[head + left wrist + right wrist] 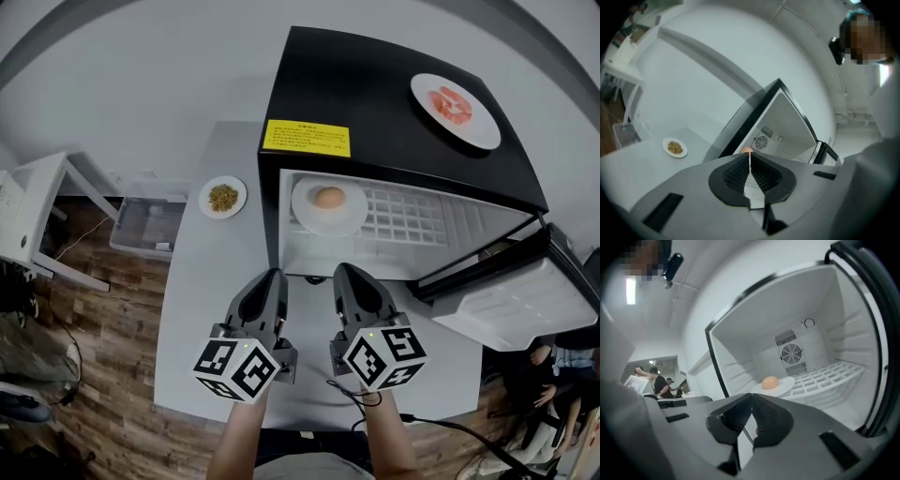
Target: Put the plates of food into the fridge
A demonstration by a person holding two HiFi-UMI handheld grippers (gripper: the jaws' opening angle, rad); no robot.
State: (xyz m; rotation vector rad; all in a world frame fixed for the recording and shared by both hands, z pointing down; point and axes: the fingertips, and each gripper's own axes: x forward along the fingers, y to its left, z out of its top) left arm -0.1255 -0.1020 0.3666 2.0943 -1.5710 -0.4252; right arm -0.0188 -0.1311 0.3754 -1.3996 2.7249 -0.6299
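Plates: shelf plate (pixel 305 212) in the fridge (pixel 375 84) at 12 o'clock, top plate (pixel 427 94) at 1, seen only from the head view, table plate (pixel 207 199) at 10. Left gripper (pixel 272 275) and right gripper (pixel 347 271) are clenched, empty; the left's view mostly hides the shelf plate.

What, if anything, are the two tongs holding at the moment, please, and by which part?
Nothing is held. The left tongs and the right tongs are both shut and empty, in front of the open fridge.

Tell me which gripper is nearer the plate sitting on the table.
Left. In the head view the left gripper is down-right of the plate; the right gripper lies farther right, before the fridge.
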